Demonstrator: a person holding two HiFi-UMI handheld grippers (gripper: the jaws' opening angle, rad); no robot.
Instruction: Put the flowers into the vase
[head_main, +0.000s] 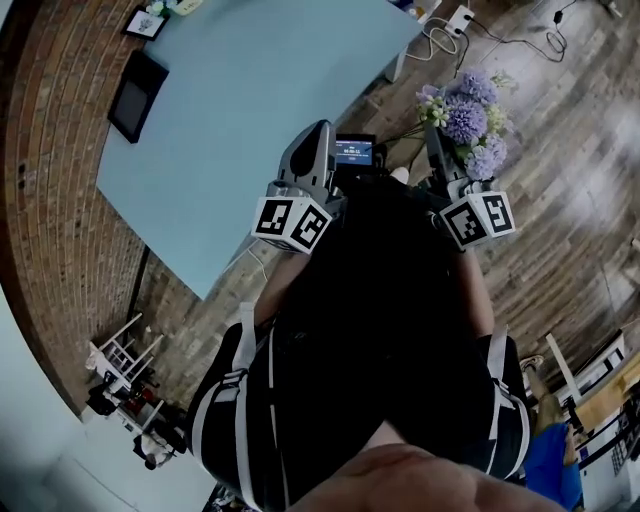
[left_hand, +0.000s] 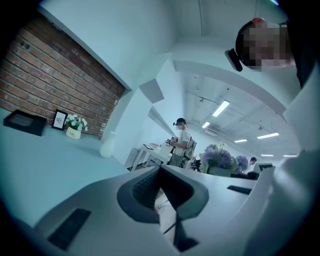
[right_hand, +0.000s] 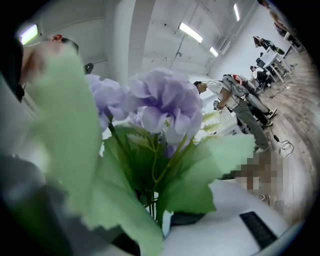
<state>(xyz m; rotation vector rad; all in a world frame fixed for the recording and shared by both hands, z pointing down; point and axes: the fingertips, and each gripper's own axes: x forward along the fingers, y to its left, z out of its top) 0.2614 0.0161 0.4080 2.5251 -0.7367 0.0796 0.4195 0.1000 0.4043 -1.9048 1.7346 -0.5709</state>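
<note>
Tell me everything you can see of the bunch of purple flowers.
The bunch of purple flowers looks artificial: pale lilac hydrangea-like heads, small cream sprigs, broad serrated green leaves and thin green stems. The right gripper clamps the stems below the leaves, holding the bunch over the wooden floor beside the light blue table. Nothing else touches it.

the person holds both grippers out in front of the chest, side by side and a little apart, each pointing away from the body at about the same height. the left gripper (head_main: 322, 128) has its jaws drawn together with nothing between them. the right gripper (head_main: 435, 140) is clamped on the stems of the flowers (right_hand: 162, 107).
</note>
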